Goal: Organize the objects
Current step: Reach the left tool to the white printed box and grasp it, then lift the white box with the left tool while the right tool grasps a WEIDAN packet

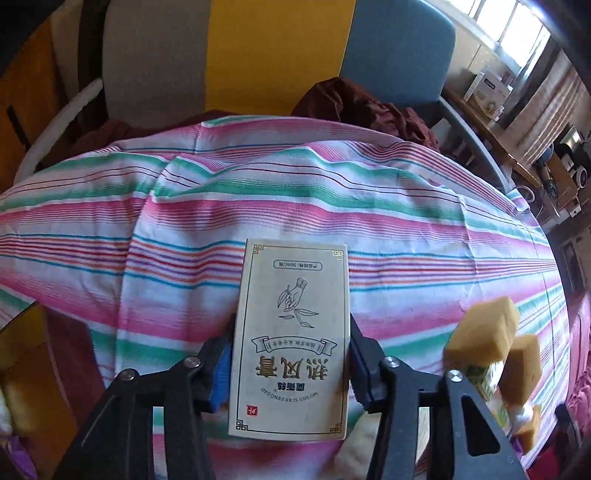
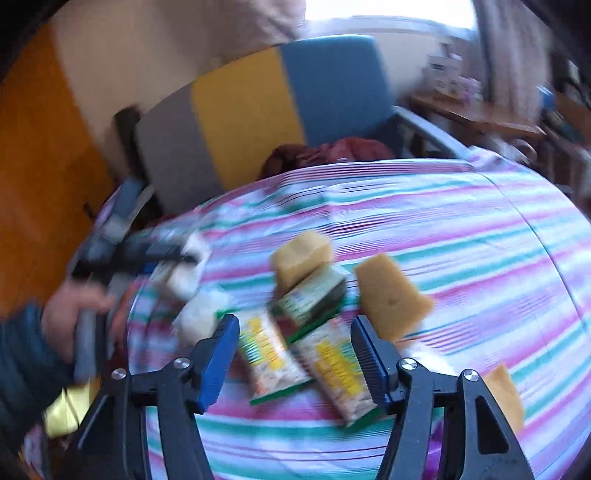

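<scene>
Carton (image 1: pixel 291 339): clamped in my left tool (image 1: pixel 291 354); keep level. Right tool (image 2: pixel 295 354): spread, empty, over snack packets (image 2: pixel 336 369).

Home bedroom, striped bedsheet (image 1: pixel 258 192), colour-block headboard (image 1: pixel 258 55), cluttered wooden shelf (image 1: pixel 517 155), curtained window (image 1: pixel 509 22)
</scene>
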Demonstrator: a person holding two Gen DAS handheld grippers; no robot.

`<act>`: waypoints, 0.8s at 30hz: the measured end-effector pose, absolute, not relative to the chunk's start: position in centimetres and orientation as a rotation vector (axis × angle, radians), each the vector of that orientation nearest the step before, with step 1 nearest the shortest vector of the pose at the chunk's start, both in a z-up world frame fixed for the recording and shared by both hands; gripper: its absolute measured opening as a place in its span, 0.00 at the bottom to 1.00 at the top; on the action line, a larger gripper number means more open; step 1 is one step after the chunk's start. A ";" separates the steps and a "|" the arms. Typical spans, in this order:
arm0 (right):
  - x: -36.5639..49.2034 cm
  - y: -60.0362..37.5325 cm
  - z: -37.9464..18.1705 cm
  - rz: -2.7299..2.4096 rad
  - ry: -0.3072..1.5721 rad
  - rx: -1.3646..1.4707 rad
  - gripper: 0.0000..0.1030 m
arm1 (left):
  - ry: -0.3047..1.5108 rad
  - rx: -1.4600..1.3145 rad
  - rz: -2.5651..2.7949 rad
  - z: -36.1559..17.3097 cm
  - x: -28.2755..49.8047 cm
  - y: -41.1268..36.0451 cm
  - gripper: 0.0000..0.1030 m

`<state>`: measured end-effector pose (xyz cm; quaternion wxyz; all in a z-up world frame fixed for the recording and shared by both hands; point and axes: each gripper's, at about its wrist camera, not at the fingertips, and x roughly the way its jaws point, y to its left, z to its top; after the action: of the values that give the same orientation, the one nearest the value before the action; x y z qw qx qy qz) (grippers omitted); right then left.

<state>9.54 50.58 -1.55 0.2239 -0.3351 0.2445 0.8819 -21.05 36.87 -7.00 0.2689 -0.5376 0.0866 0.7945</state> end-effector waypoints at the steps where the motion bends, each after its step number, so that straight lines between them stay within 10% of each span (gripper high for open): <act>1: 10.1 51.5 -1.6 2.401 0.712 -0.897 0.61 | 0.230 -1.430 2.148 -6.7 -20.5 36.3 0.50; 24: 18.9 60.3 -1.8 2.046 1.086 -0.514 0.60 | 0.111 -1.085 2.085 2.0 -4.3 24.0 0.50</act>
<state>18.90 60.34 -1.77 0.3749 -0.2008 0.4244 0.7994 -4.31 24.04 1.98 0.3842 -0.4258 0.0434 0.8180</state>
